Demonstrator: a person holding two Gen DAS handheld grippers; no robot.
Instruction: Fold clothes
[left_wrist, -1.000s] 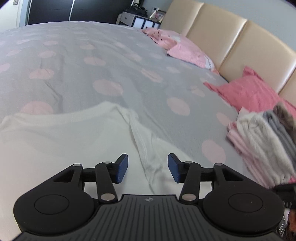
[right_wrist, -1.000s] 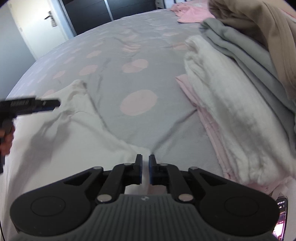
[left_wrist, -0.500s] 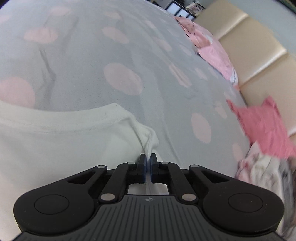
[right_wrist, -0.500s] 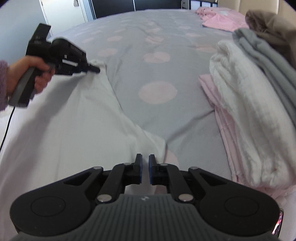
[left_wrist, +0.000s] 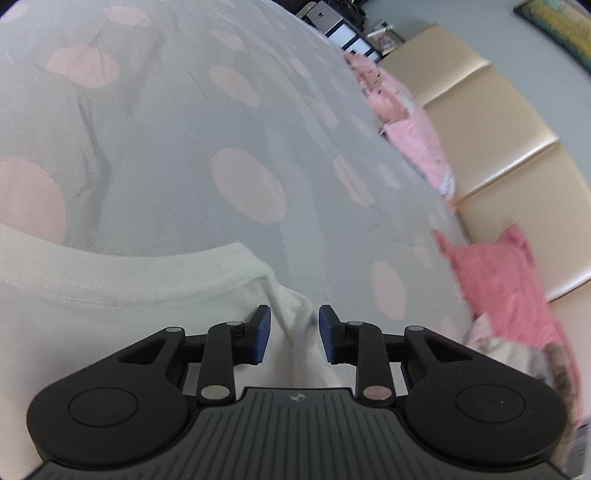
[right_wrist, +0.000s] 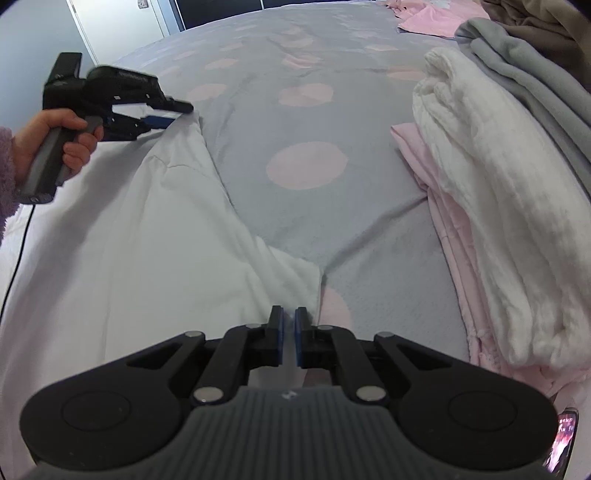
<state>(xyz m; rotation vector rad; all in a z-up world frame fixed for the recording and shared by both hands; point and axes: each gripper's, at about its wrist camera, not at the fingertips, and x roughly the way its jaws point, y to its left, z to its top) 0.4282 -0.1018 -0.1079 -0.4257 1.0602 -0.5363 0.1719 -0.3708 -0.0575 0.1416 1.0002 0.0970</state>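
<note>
A white shirt (right_wrist: 122, 236) lay flat on the bed (right_wrist: 306, 206), not yet folded, beside a folded stack (right_wrist: 491, 206). The right claw (right_wrist: 290, 332) pinched its near corner; the left claw (left_wrist: 294, 334), jaws opening, straddled the far corner.

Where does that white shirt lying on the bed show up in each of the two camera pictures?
Left wrist view: the white shirt fills the lower left, its corner between the left claw's opening jaws.
Right wrist view: the white shirt spreads across the left half.
Shared landmark: the grey bedspread with pink dots.
</note>
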